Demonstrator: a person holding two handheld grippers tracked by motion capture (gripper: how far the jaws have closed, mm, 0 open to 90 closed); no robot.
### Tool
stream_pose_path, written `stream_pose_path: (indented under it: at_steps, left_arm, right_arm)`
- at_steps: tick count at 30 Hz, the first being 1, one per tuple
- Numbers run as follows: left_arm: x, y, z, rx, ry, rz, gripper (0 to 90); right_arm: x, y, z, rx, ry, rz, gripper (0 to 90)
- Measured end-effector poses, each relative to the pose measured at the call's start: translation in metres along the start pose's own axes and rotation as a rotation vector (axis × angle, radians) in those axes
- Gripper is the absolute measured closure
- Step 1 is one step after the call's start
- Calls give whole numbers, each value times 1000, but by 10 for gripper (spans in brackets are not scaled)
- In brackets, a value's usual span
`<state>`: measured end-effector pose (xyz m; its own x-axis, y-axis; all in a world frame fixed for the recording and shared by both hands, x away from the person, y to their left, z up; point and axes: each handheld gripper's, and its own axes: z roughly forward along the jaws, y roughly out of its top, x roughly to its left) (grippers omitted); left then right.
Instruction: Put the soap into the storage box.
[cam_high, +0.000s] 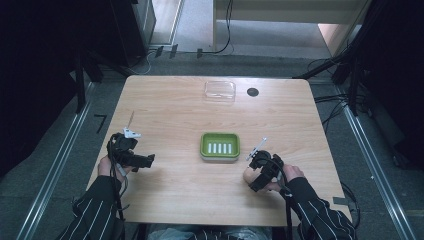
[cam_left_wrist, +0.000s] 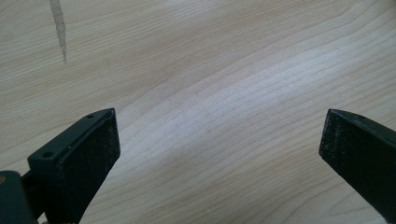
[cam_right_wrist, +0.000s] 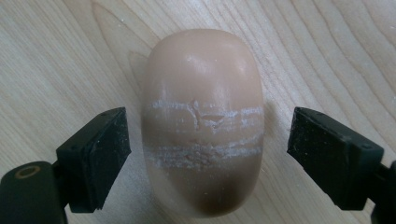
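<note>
One bar of soap lies flat on the wooden table, near the table's front edge and to the right of the green dish. It is oval, peach-coloured, and marked across its top by two pale scuffed bands.

The right gripper straddles this bar. Its two black jaws stand apart, one on each long side of the soap. The left pad sits just beside the bar with a thin gap visible; the right pad stands clear, with bare wood between it and the soap. Neither pad presses on the bar. In the high view the right gripper points down over the soap, just right of the dish's near right corner.

The left gripper rests well to the left of the dish, held by one hand in a striped sleeve. In the left gripper view its two jaws are wide apart with only bare wood between them.

One green soap dish sits at the table's centre, its floor carrying five short white ribs.

Beyond the dish, near the far edge, lies one clear plastic lid. Just right of it sits one round dark cable hole.
</note>
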<state>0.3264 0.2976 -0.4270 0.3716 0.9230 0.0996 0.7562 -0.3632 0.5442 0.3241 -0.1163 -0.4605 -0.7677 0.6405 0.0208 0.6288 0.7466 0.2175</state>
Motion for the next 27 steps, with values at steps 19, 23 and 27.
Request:
stream_pose_path:
  at_steps: [19, 23, 27]
  left_arm:
    - [-1, 0, 1, 3, 1, 3, 0]
    - [-1, 0, 1, 2, 1, 6, 0]
    - [-1, 0, 0, 4, 1, 5, 0]
  right_arm:
    - [-2, 7, 8, 42, 11, -14, 325]
    - [-1, 7, 7, 35, 5, -13, 331]
    - [0, 7, 7, 41, -10, -21, 333]
